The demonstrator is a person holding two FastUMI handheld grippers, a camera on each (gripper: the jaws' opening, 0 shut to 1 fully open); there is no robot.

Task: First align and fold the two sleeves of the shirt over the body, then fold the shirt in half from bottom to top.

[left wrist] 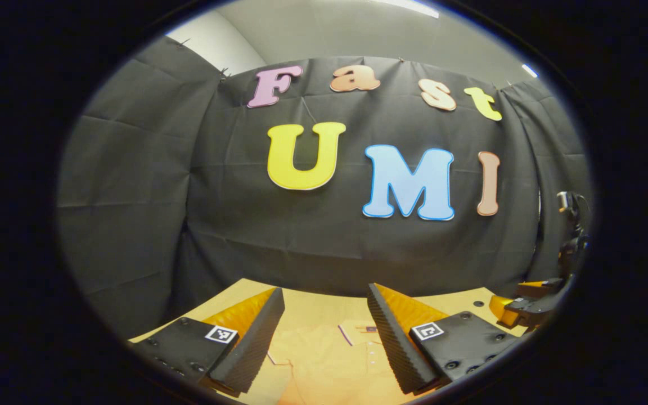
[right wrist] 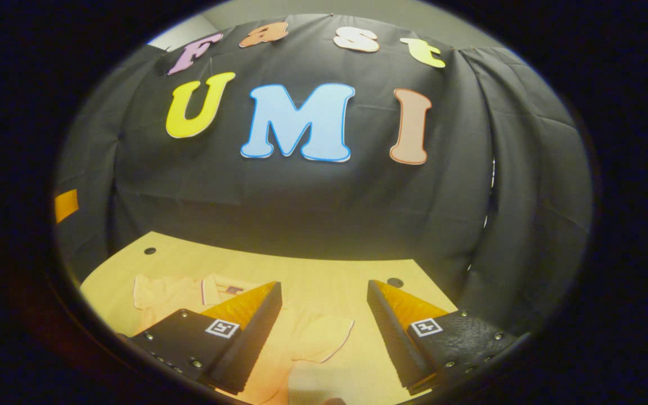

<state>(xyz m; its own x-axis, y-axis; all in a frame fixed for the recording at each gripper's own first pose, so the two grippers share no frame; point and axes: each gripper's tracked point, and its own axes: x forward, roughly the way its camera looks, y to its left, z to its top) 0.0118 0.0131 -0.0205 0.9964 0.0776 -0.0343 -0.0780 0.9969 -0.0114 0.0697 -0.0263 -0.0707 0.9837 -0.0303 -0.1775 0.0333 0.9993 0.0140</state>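
Shirt, left gripper view: pale orange shirt (left wrist: 329, 360) lies flat on the wooden table (left wrist: 313, 306), seen low between the fingers; collar and button placket toward the far side.
Left gripper, left gripper view: left gripper (left wrist: 325, 304) held above the shirt, fingers spread wide apart, nothing between them, no contact with the cloth visible.
Fingers, left gripper view: ridged inner faces on both; a square marker tag on each finger base.
Other gripper, left gripper view: right gripper (left wrist: 529, 306) sits at the far right edge over the table; too small there to tell its spread.
Wall, left gripper view: black cloth wall (left wrist: 133, 197) behind the table, a strip of light ceiling above it.
Shirt, right gripper view: shirt (right wrist: 307, 337) spread on the table (right wrist: 324, 270), collar at the left behind the left finger, one short sleeve (right wrist: 327, 334) lying out flat between the fingers.
Right gripper, right gripper view: right gripper (right wrist: 324, 292) above the table, fingers wide apart and gripping nothing; sleeve lies below the gap.
Table, right gripper view: two small dark holes near the far edge, one left, one right.
Wall, right gripper view: black cloth wall (right wrist: 470, 214) hangs in folds behind and to the right.
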